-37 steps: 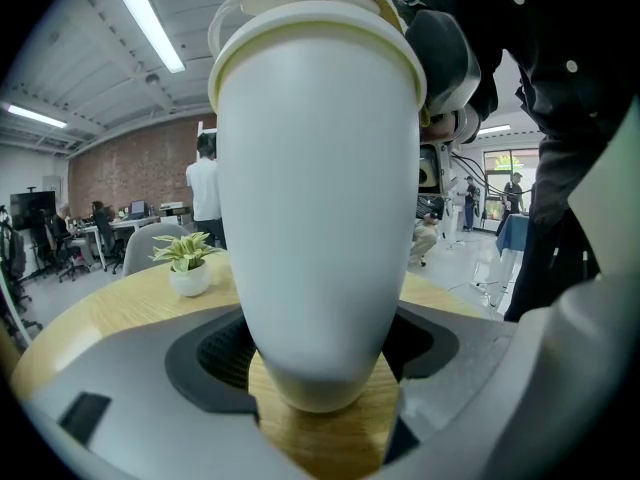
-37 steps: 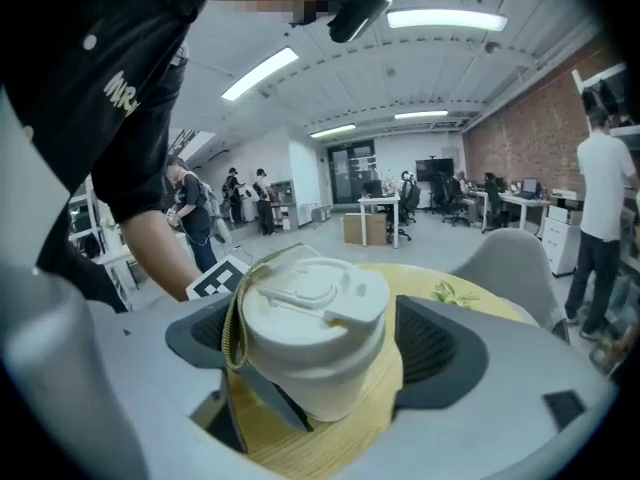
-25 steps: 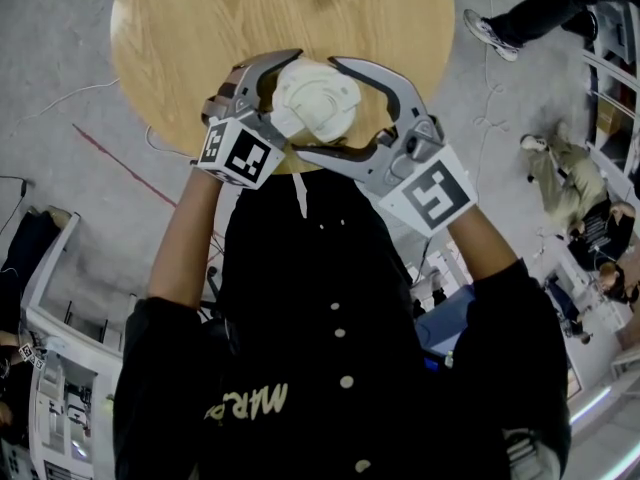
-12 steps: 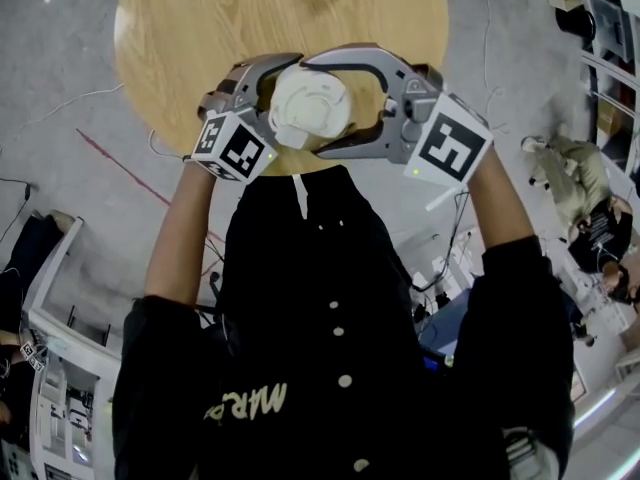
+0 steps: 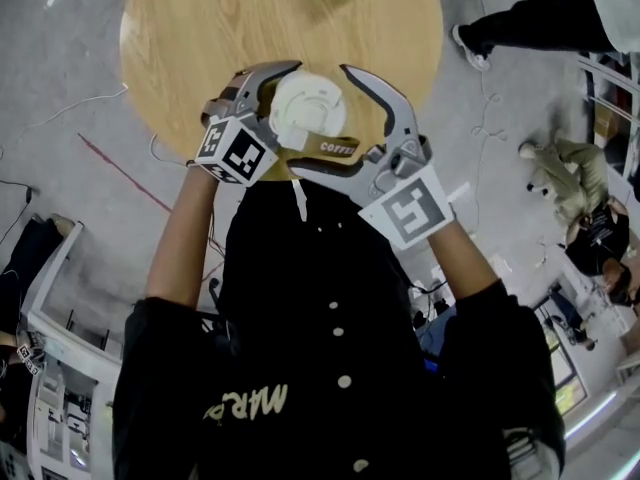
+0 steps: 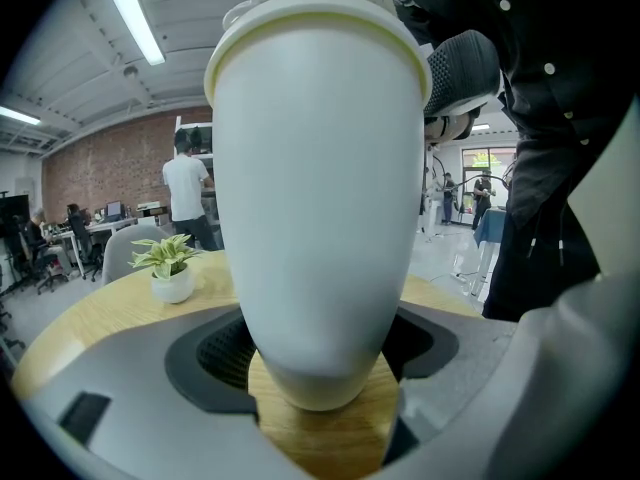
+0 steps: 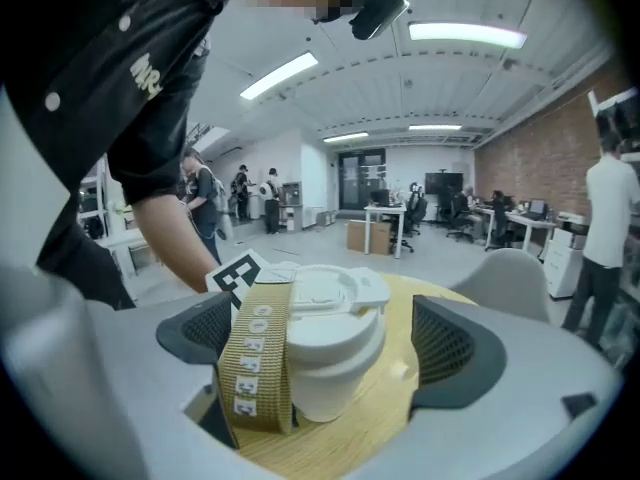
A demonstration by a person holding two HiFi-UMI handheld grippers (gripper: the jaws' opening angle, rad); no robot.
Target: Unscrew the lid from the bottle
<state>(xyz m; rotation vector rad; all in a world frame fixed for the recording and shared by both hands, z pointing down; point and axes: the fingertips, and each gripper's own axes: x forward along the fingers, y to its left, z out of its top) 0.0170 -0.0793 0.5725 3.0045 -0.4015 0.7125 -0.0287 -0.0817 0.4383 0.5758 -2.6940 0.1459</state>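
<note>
Drawn back toward the person's chest, the right gripper (image 5: 320,118) has just been opening its jaws, which now flank the lid (image 5: 310,103) (pads clear). The left gripper (image 6: 320,363), forearm outstretched, clamps the white bottle (image 6: 320,168) above the table's (image 5: 200,38) near edge.

left gripper (image 6: 320,383): clamped on bottle (image 5: 308,106) | right gripper (image 7: 325,368): jaws just opening, astride bottle, seemingly clear

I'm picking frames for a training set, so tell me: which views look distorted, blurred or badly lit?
Left gripper view: the bottle looms close and bulges, the strip light glares. Right gripper view: dark corners, the ceiling bows, the lid is sharp. Head view: even light, the table is crisp.
</note>
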